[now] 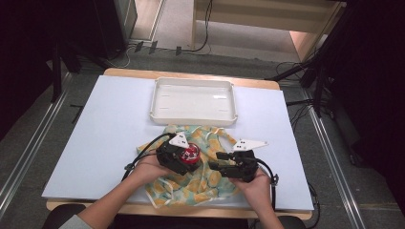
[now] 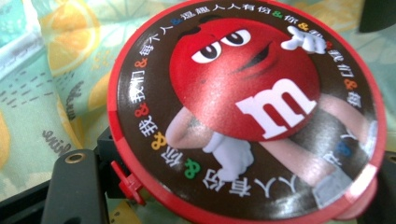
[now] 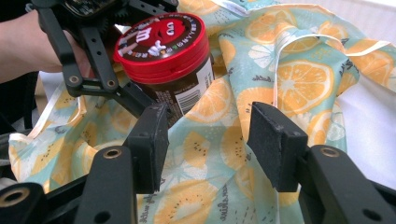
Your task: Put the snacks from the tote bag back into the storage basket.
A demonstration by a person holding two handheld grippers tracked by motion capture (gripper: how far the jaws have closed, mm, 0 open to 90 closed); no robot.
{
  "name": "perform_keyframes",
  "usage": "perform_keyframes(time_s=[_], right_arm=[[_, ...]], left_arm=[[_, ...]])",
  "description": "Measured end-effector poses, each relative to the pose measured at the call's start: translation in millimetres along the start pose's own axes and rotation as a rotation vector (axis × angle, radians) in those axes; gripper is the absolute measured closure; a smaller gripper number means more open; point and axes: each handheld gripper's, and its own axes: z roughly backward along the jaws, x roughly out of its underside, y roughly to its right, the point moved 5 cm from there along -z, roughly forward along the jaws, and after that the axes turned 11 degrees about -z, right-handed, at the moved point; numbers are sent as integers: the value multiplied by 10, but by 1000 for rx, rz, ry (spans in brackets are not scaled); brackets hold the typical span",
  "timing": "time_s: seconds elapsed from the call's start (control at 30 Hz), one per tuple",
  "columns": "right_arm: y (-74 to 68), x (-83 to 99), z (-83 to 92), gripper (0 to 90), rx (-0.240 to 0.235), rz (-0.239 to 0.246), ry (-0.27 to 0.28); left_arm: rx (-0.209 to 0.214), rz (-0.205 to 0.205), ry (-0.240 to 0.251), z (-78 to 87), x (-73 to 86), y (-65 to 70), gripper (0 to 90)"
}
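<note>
Now the left tongs pinch the red-lidded jar, just beside the spread right tongs.

Candy jar: plastic; red lid glossy, smooth, with a printed sticker face that has a slight sheen; the body carries a dark printed label.

Cloth bag: thin woven fabric, matt, soft and creased, orange-slice print on pale green, white piping along the edges.

Tray: white moulded plastic, smooth, faint gloss.

Worktop: covered by a pale matt sheet, paper-like; a wood edge shows at the rim.

Right gripper: matt black plastic, brass-coloured metal inserts; fingers faced with dull, slightly rough pads.
</note>
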Motion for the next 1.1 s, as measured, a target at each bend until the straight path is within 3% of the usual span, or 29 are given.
perform_keyframes(time_s=[0.23,0.6,1.1], right_arm=[[12,9,-8,487,1,-4,-4],[2,17,-26,488,1,-4,-8],[2,14,-35,489,-5,0,-3]], left_arm=[[20,13,43,175,-141,55,254],[24,22,46,347,-231,96,254],[-19,53,54,575,-209,-13,255]])
